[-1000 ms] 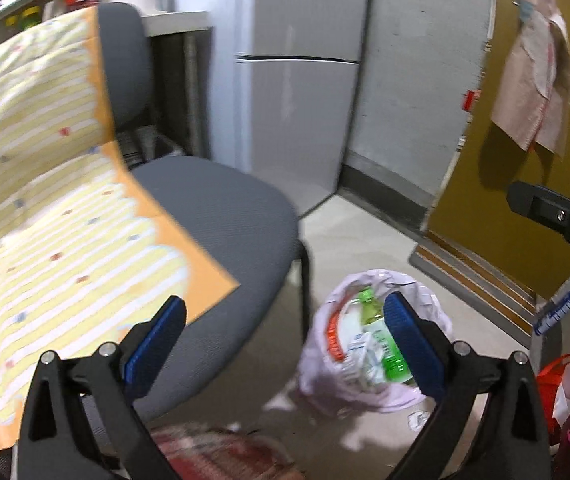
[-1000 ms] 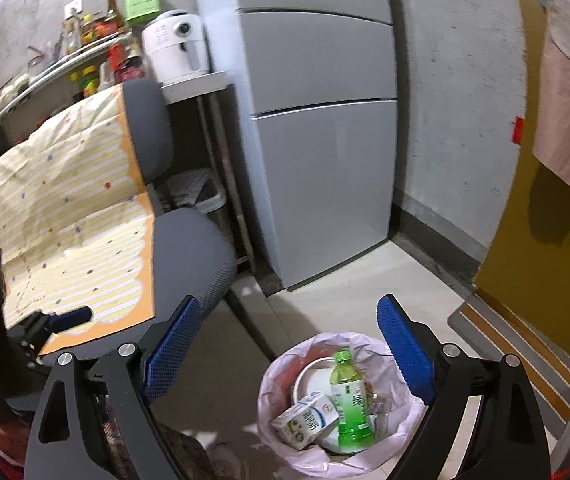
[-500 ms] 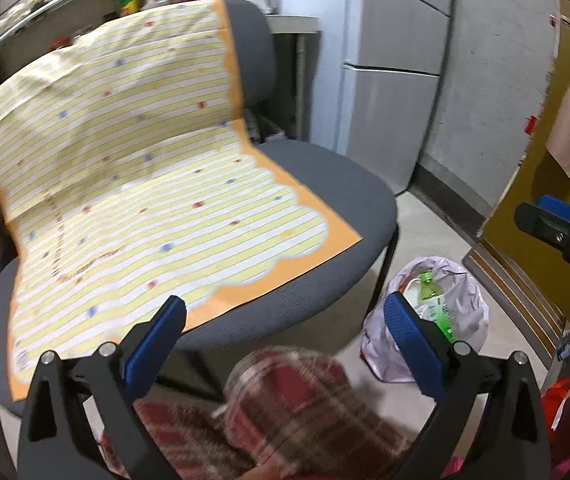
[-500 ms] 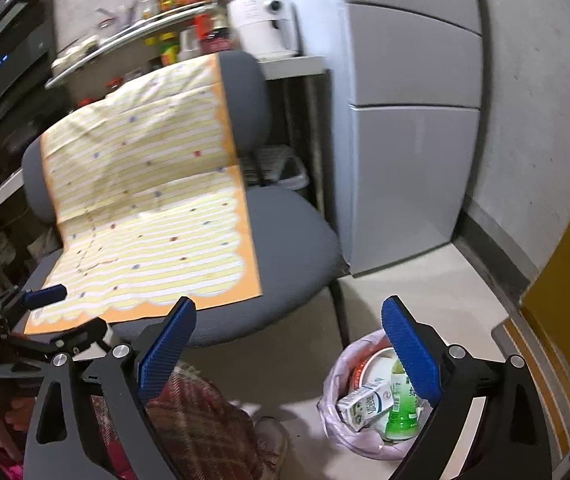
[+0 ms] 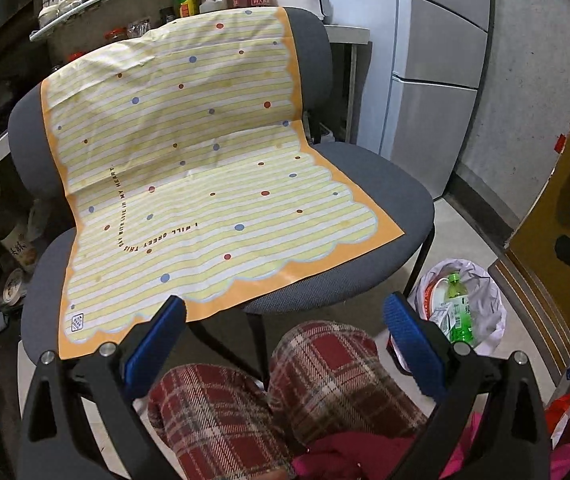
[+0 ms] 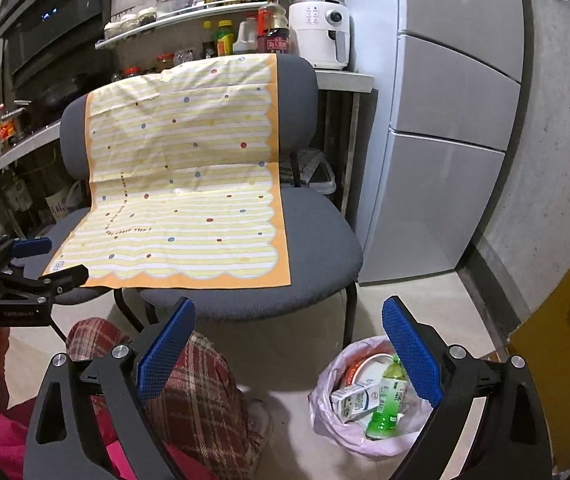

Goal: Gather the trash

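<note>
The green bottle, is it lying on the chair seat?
No, the green bottle stands in the trash bag on the floor beside the chair.

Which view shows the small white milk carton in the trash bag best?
The right wrist view: the small white milk carton lies fully visible beside the green plastic bottle in the pale trash bag. In the left wrist view the carton is small and partly behind the left gripper.

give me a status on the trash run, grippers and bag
Left gripper open, empty. Right gripper open, empty. Trash bag on floor beside chair, green bottle and carton inside. Nothing blocking it.
</note>
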Available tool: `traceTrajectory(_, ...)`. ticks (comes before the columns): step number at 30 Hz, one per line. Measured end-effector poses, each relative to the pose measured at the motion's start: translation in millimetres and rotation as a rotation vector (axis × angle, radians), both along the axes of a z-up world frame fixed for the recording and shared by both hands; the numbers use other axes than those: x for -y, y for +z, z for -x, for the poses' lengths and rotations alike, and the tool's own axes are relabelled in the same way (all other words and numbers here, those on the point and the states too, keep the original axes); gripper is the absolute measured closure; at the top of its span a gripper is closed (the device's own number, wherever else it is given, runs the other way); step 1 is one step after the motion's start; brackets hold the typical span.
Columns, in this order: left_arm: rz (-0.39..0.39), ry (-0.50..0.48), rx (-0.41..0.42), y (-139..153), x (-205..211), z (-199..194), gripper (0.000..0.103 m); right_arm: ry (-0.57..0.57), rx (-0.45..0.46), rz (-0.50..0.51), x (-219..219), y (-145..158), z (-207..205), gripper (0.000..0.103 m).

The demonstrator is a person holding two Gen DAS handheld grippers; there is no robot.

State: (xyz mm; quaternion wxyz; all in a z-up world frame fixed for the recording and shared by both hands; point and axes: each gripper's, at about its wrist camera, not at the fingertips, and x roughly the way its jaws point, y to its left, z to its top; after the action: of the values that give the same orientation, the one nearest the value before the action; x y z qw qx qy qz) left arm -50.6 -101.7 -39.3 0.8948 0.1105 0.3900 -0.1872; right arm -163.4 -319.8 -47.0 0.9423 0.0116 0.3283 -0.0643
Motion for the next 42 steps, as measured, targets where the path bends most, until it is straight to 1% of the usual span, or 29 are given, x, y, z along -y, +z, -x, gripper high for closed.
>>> traceTrajectory(12,0.004,-0.013,0.012,2.3,8.3,-1.7,0.007,-0.031,-0.009,-0.021,7.5,-7.4,-0.1,0.010)
traceTrajectory(27,0.012,0.005,0.006,1.5,3.6,-6.6,0.007,-0.032,-0.015,-0.023,8.2,-9.2,-0.4,0.010)
traceTrajectory(42,0.013,0.003,0.006,1.4,2.4,-7.6,0.007,-0.031,-0.014,-0.023,9.5,-9.4,-0.8,0.010)
